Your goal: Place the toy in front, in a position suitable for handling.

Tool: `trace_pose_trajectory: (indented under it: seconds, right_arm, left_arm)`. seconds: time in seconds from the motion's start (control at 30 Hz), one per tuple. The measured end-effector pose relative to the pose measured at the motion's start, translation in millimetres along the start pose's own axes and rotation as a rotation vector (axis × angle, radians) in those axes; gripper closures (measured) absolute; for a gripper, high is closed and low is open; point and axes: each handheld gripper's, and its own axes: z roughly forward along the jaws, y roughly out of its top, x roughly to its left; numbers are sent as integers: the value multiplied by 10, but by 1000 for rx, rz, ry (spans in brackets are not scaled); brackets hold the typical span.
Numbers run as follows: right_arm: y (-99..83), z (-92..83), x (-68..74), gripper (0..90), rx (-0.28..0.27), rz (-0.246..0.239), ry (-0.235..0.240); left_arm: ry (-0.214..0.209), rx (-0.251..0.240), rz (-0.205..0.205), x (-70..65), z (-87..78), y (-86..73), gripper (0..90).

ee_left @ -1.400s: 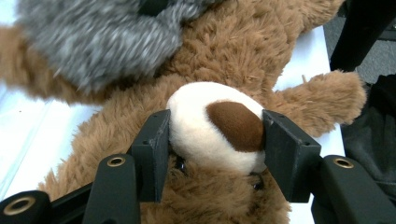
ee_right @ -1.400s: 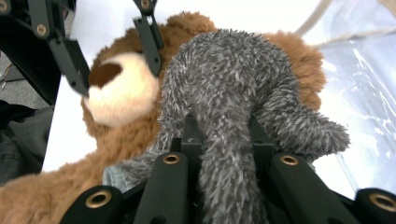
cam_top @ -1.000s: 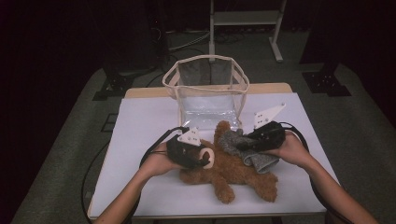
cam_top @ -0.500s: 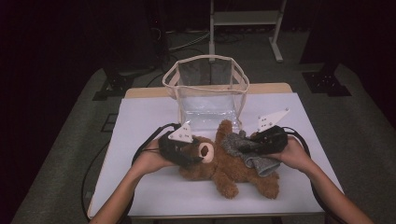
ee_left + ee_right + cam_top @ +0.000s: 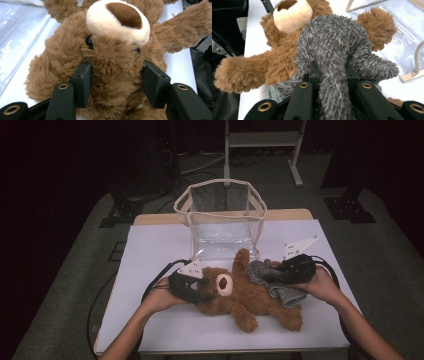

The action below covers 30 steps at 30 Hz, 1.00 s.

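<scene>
One brown plush teddy bear [image 5: 245, 295] lay on the white counter [image 5: 150, 250] | one fuzzy grey cloth [image 5: 272, 277] across it | left gripper [image 5: 116, 82] jaws, just closing, squeezed its head | right gripper [image 5: 330, 75] jaws pinched the cloth | one clear plastic bag [image 5: 220, 217] behind | no writing legible

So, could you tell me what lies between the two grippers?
In the high view, the teddy bear lies between the left gripper and right gripper, with the grey cloth over its body.
</scene>
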Motion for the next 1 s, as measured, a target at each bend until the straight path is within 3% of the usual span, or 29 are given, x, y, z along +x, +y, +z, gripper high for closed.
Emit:
trace_pose_trajectory:
  seconds: [0.13,0.33,0.43,0.7,0.8,1.0]
  right_arm:
    - [104,-23,68,744,10,-45,-21]
    - [242,126,213,744,21,-104,15]
    - [194,125,218,744,24,-95,15]
    - [-5,-93,222,744,7,-51,-14]
    - [7,-110,274,744,3,-59,-15]
    - [90,26,371,744,18,-113,15]
  left_arm:
    - [-18,-14,7,-48,87,53,466]
    - [-40,-14,53,-119,281,224,466]
    - [-25,-12,52,-101,277,238,459]
    - [-4,-8,51,-106,260,232,442]
    - [3,-3,53,-99,277,255,442]
    - [5,1,46,-85,272,254,439]
